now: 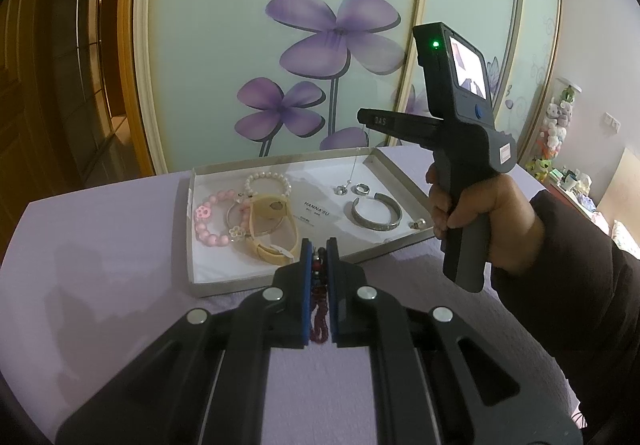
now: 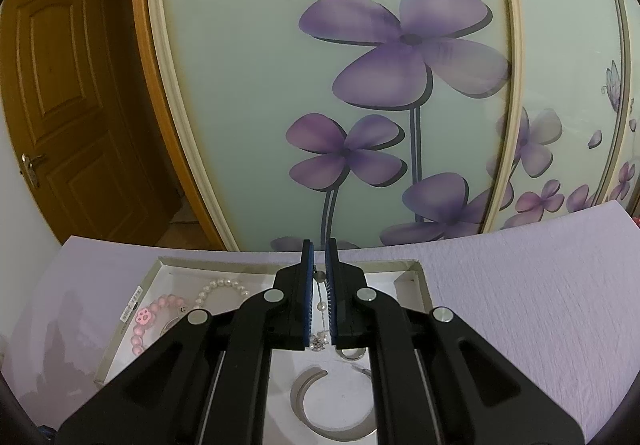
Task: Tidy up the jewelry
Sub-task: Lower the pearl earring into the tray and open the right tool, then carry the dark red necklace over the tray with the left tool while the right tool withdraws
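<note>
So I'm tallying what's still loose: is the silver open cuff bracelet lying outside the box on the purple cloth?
No, the silver cuff bracelet lies inside the box, on its white lining.

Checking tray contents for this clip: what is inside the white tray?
White tray holds a pearl bracelet, pink bead bracelet, cream bangles, silver cuff, ring, pendant necklace. The left claw covers its near edge.

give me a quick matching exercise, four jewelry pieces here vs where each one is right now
Things:
1. dark red beaded strand
2. thin silver chain necklace
3. open silver cuff bangle
4. pink bead bracelet with a paw charm

Places:
A. left end of the white tray
B. right half of the tray, lying flat
C. clamped in the left gripper
D. clamped in the right gripper

Pairs: 1-C, 2-D, 3-B, 4-A
</note>
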`<action>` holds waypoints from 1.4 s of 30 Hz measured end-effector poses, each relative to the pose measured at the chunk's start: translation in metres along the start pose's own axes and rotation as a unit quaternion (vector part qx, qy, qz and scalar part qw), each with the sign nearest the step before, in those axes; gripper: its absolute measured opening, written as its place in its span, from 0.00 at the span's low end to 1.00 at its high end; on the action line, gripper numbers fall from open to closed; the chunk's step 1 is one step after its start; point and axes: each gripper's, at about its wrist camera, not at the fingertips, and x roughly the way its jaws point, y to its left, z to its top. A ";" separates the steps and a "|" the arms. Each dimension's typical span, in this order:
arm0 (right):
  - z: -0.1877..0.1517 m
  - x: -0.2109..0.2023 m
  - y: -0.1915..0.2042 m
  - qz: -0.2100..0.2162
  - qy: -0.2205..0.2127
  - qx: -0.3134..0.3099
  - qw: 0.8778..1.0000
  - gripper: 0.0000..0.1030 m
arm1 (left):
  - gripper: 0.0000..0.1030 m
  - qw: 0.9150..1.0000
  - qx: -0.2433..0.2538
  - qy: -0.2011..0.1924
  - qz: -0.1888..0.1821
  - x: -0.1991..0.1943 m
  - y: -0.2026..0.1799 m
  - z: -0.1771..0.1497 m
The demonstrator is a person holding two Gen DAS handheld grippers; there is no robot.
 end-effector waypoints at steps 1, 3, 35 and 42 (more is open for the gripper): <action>0.000 0.000 0.000 0.000 0.000 0.000 1.000 0.06 | 0.07 1.000 0.000 -0.001 0.000 0.000 0.000 0.000; 0.000 0.001 -0.001 -0.001 0.001 0.001 1.000 0.06 | 0.07 1.000 0.000 -0.001 -0.001 0.000 0.000 0.000; -0.019 -0.044 -0.014 -0.001 -0.012 0.004 1.000 0.73 | 0.07 1.000 0.005 -0.002 -0.001 -0.001 -0.002 -0.003; -0.030 -0.074 -0.019 0.020 -0.015 0.010 1.000 0.79 | 0.07 1.000 -0.002 -0.012 -0.005 -0.008 0.001 0.009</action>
